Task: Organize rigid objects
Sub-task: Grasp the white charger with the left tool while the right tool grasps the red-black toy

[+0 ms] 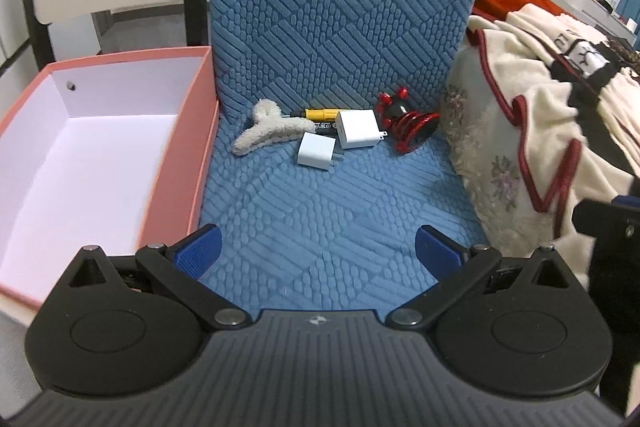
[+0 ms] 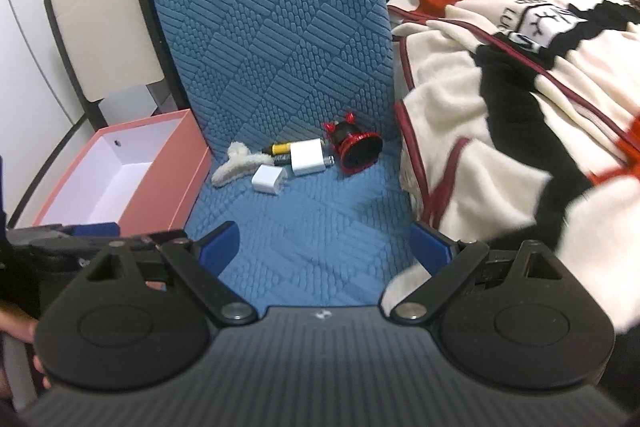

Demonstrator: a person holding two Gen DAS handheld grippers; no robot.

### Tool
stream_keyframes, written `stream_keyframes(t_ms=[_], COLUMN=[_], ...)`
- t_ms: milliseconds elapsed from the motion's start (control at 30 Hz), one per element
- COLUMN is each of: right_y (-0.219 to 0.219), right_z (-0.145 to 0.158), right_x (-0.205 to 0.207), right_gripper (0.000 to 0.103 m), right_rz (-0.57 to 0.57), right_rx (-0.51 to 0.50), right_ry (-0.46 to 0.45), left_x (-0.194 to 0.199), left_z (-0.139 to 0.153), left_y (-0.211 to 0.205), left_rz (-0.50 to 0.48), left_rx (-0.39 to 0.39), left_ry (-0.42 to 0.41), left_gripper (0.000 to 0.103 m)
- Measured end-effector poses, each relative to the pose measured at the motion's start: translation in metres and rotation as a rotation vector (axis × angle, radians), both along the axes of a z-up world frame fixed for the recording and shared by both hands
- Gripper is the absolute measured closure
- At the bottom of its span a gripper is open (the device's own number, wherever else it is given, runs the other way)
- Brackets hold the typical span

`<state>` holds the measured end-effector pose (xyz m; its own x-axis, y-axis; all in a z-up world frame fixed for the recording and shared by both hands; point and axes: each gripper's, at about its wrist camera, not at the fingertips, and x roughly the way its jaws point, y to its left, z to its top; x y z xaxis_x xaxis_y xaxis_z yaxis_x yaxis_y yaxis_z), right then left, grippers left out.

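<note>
On the blue quilted seat (image 1: 320, 207) small objects lie in a cluster by the backrest: a fluffy beige hair claw (image 1: 266, 131) (image 2: 236, 165), a yellow and black battery (image 1: 316, 115) (image 2: 280, 149), a large white charger (image 1: 357, 129) (image 2: 307, 157), a small white charger (image 1: 316, 157) (image 2: 268, 179) and a red and black toy (image 1: 406, 123) (image 2: 356, 147). An open pink box (image 1: 176, 155) (image 2: 160, 187) with a white inside stands at the left. My left gripper (image 1: 318, 251) and right gripper (image 2: 326, 247) are both open and empty, well short of the cluster.
A cream, red and black blanket (image 1: 540, 131) (image 2: 500, 87) is heaped against the seat's right side. The blue backrest (image 1: 340, 7) (image 2: 264, 15) rises behind the objects. The left gripper's body (image 2: 52, 247) shows at the left of the right wrist view.
</note>
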<state>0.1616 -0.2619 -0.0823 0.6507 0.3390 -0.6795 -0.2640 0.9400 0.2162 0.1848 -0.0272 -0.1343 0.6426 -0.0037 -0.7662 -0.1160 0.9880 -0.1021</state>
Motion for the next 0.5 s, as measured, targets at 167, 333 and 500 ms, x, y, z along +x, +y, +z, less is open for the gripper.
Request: stream_keyframes(t_ms=[167, 333, 500], right_y=[0.008, 0.022, 0.038], right_z=[-0.013, -0.028, -0.049], right_x=[0.047, 0.098, 0.151], right_gripper=[0.010, 0.010, 0.012], right_rz=[0.047, 0.095, 0.129], right_rx=[-0.001, -0.002, -0.001], right_ry=[0.013, 0.031, 0.072], left_x=[0.039, 0.080, 0.118], left_z=[-0.026, -0.058, -0.089], left_y=[0.005, 0.009, 0.013], left_rz=[0.012, 0.024, 0.027], left_rx=[-0.016, -0.036, -0.031], left_ry=[0.020, 0.037, 0.040], left_gripper=[0.000, 0.000, 0.000])
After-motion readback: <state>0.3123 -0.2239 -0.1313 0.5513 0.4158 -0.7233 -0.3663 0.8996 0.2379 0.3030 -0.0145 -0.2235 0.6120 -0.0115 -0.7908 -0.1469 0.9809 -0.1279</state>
